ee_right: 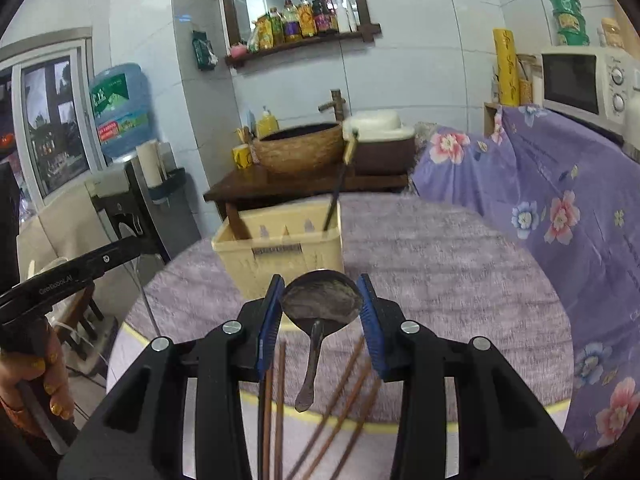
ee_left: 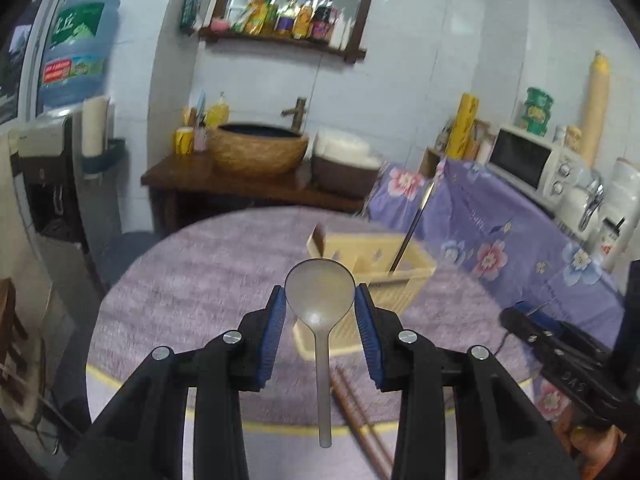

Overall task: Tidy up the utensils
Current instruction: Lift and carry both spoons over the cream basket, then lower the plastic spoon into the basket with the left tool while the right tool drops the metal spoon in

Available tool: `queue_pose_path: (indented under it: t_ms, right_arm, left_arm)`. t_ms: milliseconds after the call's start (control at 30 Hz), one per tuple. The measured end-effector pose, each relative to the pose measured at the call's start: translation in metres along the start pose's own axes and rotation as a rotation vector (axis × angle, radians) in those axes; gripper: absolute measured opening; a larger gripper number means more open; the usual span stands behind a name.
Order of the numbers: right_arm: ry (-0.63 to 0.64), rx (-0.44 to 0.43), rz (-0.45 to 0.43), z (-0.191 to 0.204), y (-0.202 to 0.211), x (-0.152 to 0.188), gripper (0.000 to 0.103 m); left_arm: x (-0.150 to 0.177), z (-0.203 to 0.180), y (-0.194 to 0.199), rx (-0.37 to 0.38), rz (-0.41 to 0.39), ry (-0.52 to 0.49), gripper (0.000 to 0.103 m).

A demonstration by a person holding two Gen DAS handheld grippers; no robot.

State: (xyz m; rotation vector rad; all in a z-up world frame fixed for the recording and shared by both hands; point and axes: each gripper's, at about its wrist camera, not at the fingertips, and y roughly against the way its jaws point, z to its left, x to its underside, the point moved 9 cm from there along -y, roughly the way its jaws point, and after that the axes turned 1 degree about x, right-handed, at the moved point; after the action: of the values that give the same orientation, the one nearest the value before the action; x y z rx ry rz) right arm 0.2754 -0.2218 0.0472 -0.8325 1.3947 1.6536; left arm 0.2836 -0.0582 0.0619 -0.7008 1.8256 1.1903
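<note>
Each gripper, left (ee_left: 320, 312) and right (ee_right: 322, 308), is clamping a spoon's bowl; next comes lowering both into the yellow caddy (ee_right: 280, 252).

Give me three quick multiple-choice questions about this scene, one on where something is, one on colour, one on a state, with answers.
1. Where is the long dark-handled utensil?
A. standing in the cream plastic caddy
B. lying on the table
C. in the sink

2. What colour are the gripper pads?
A. red
B. blue
C. green

3. What is the left gripper doing?
A. hanging open, empty
B. holding chopsticks
C. gripping the grey spoon by its bowl

Answers: 1 A, its handle sticks up out of the caddy. 2 B, the ribbed pads are blue. 3 C, the spoon bowl sits clamped between both pads.
</note>
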Motion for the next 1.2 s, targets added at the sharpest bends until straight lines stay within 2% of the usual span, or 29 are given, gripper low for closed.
queue_pose_path:
  t_ms: [100,233,300,367,467,700,933,1100,1200]
  right_arm:
    - [0.006,0.002,-0.078,0.006,-0.001,-0.054,0.038]
    - [0.003,0.01,-0.147,0.01,-0.013,-0.115,0.038]
    - [0.017,0.031,-0.183,0.014,-0.022,-0.14,0.038]
    - [0.036,0.046,-0.186,0.017,-0.035,-0.149,0.038]
    - [0.045,0.073,-0.166,0.016,-0.06,-0.142,0.038]
    - [0.036,0.097,-0.081,0.002,-0.107,-0.088,0.038]
    - [0.057,0.11,-0.038,-0.004,-0.126,-0.05,0.038]
    - [0.09,0.115,-0.047,-0.001,-0.126,-0.038,0.038]
    - [0.1,0.122,-0.05,-0.001,-0.126,-0.035,0.038]
  left_arm:
    - [-0.05,-0.013,0.003,0.025,-0.093,0.003,0.036]
    - [-0.105,-0.021,-0.014,0.018,-0.166,0.028,0.036]
    - [-0.119,-0.023,-0.025,-0.007,-0.194,0.023,0.036]
    - [-0.124,-0.023,-0.042,-0.04,-0.212,0.013,0.036]
    - [-0.11,-0.023,-0.066,-0.054,-0.207,0.019,0.036]
    - [-0.055,-0.012,-0.097,-0.067,-0.145,0.035,0.036]
    - [-0.024,-0.007,-0.11,-0.067,-0.089,0.014,0.036]
    - [-0.006,-0.003,-0.12,-0.059,-0.043,0.017,0.036]
    - [-0.001,-0.002,-0.12,-0.067,-0.045,0.002,0.036]
